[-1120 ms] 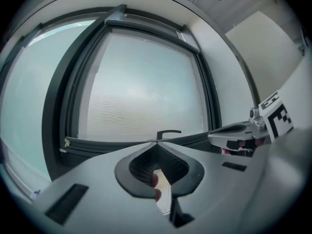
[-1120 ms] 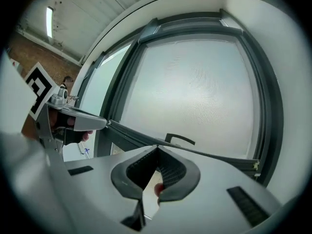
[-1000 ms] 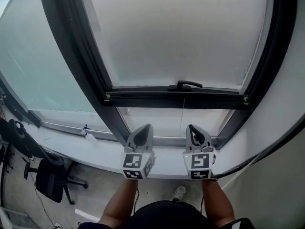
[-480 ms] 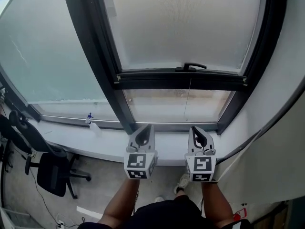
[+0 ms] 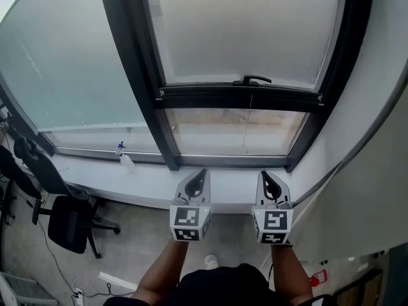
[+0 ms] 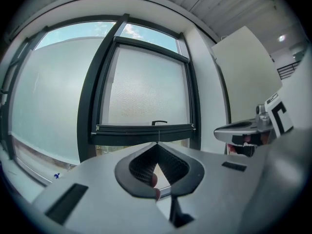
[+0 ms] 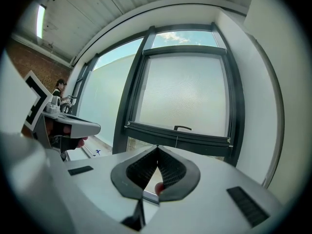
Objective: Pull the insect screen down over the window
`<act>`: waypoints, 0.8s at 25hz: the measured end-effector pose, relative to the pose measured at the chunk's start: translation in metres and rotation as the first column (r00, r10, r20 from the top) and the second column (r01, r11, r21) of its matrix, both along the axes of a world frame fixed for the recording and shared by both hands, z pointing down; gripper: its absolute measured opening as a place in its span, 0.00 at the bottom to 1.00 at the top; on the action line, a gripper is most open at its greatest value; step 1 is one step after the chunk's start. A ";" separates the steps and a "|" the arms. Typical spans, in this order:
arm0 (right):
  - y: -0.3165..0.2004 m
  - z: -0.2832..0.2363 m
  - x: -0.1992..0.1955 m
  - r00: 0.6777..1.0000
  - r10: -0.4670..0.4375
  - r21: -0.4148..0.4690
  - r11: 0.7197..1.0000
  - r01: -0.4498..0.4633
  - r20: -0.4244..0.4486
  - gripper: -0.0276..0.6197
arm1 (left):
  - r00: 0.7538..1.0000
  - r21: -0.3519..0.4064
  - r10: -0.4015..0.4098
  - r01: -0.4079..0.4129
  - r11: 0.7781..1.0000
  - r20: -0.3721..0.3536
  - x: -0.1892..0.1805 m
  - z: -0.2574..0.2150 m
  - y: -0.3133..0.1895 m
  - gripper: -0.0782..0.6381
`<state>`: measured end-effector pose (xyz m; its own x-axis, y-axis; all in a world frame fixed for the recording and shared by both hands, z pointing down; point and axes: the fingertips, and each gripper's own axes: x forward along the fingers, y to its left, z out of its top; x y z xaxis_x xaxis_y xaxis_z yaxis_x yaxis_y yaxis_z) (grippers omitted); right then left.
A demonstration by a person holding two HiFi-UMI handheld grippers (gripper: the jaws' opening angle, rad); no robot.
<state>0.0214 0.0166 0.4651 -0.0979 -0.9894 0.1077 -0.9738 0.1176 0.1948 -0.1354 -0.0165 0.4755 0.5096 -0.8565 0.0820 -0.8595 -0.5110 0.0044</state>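
Both grippers have drawn back from the sill (image 5: 140,180) since a second ago: they hung over it then, and now I see them short of it, above the floor. My left gripper (image 5: 201,172) and right gripper (image 5: 265,173) sit side by side, each with its jaws pressed together on nothing. Above the sill, the insect screen (image 5: 236,30) shows as a pale, fine mesh filling most of the right-hand opening. Its dark bottom bar (image 5: 210,98) carries a small black handle (image 5: 255,80) and stops well above the sill, leaving a clear strip of glass (image 5: 217,132) beneath it. A thin cord (image 5: 250,129) hangs from the bar's middle toward the sill.
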 end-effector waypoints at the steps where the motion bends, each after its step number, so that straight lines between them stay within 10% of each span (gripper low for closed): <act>1: 0.004 0.000 0.002 1.000 -0.003 0.003 1.000 0.003 0.006 0.05 | 1.000 0.002 -0.003 0.003 1.000 0.002 0.001 -0.001 0.006 0.11; 20: 0.108 0.016 0.040 0.999 -0.035 -0.004 0.999 0.035 0.038 0.05 | 0.997 -0.026 -0.070 0.071 0.997 0.045 0.031 0.014 0.114 0.11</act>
<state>0.0614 0.1244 0.4809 -0.1366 -0.9847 0.1080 -0.9757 0.1526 0.1572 -0.1048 0.0973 0.4897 0.4432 -0.8874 0.1270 -0.8932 -0.4492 -0.0215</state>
